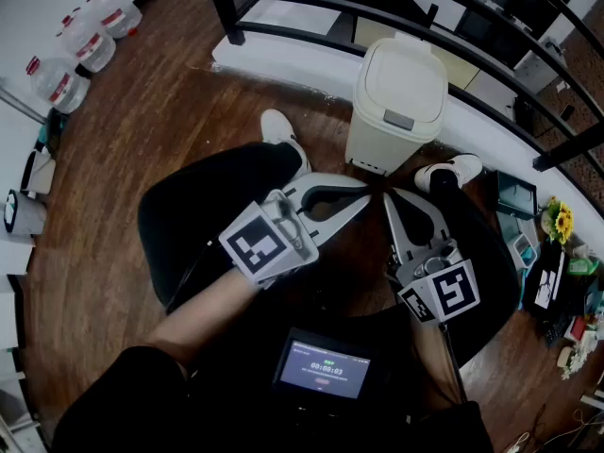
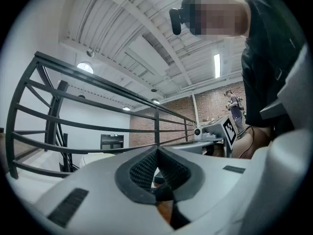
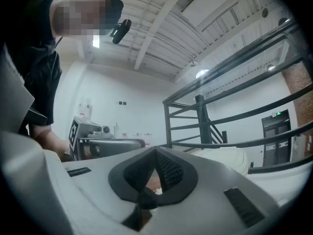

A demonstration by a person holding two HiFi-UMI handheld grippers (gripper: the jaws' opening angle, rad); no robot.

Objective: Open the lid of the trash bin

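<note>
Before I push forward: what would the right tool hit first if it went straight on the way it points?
Probably the trash bin, low on its front; the right tool aims about there, though depth is unclear.

One bin (image 1: 397, 102), two tongs (image 1: 366, 196) (image 1: 390, 202), three jugs (image 1: 90, 45) (perhaps)

A narrow strip of wooden floor (image 1: 332, 161) is left free between the trash bin (image 1: 394, 121) and the tips of the left claw (image 1: 364, 196) and right claw (image 1: 389, 200), flanked by the left shoe (image 1: 280, 130) and right shoe (image 1: 455, 170). The lid (image 1: 401, 74) is left clear above and in front, while passage behind is barred by the white ledge (image 1: 283, 64) and black railing (image 1: 311, 3).
</note>
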